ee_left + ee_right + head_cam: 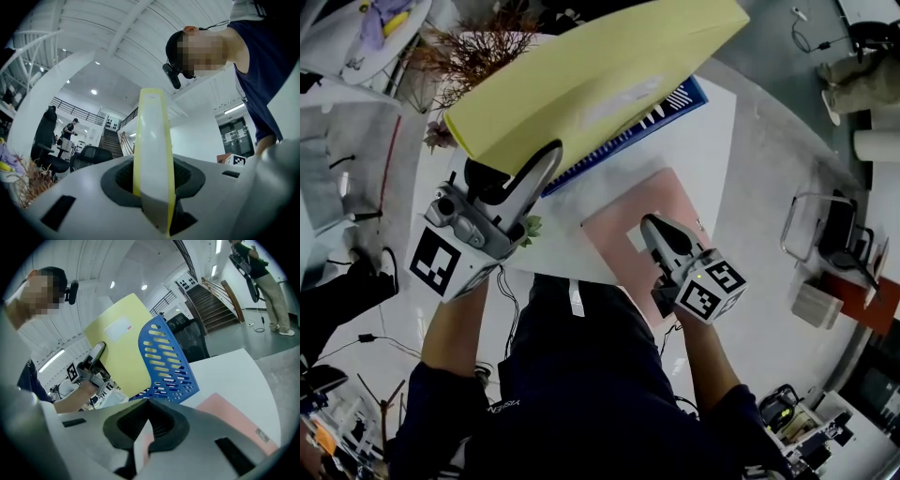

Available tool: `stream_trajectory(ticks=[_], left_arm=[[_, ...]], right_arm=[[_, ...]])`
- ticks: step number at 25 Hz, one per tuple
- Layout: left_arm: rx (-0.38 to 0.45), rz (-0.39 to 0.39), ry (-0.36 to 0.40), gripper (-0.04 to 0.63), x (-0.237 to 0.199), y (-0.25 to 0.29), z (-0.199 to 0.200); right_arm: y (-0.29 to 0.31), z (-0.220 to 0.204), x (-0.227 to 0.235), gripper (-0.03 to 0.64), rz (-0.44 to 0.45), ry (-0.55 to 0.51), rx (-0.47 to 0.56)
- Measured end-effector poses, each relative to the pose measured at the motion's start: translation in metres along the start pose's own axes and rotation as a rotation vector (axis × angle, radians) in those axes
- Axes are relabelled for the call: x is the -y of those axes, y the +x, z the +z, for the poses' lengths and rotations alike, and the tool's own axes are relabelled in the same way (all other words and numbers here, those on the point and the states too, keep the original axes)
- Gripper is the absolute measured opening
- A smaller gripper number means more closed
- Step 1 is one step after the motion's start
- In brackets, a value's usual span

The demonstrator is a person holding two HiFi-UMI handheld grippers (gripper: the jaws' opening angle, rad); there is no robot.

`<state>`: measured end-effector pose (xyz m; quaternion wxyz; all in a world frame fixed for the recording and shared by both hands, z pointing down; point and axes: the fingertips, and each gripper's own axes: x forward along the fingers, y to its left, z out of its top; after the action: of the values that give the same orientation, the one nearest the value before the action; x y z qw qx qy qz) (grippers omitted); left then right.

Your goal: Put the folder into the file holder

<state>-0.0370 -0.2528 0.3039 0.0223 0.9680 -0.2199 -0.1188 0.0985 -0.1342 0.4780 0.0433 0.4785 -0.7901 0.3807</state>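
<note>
My left gripper (546,161) is shut on the lower edge of a pale yellow folder (600,75) and holds it raised and tilted over the blue perforated file holder (630,139), hiding most of it. In the left gripper view the yellow folder (152,154) stands edge-on between the jaws of my left gripper (153,197). My right gripper (652,227) is shut on the near edge of a pink folder (649,202) lying flat on the white table (712,141). The right gripper view shows the blue file holder (166,366) upright, the yellow folder (122,345) behind it, and the pink folder (234,418).
A dried brown plant (478,47) stands at the table's far left, and a small green plant (528,228) sits below my left gripper. Beyond the table's right edge are a chair (825,234) and boxes on the floor. A person (255,268) stands far off by the stairs.
</note>
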Motion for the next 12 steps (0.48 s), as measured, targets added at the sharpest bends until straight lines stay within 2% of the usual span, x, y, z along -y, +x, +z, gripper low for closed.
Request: stream_trajectory(ticks=[7, 12], left_arm=[[0.040, 0.025, 0.000, 0.156, -0.005, -0.005, -0.005], [0.021, 0.012, 0.004, 0.156, -0.003, -0.006, -0.012]], right_arm=[[-0.003, -0.009, 0.002, 0.005, -0.015, -0.002, -0.020], [-0.003, -0.015, 0.000, 0.005, -0.020, 0.001, -0.023]])
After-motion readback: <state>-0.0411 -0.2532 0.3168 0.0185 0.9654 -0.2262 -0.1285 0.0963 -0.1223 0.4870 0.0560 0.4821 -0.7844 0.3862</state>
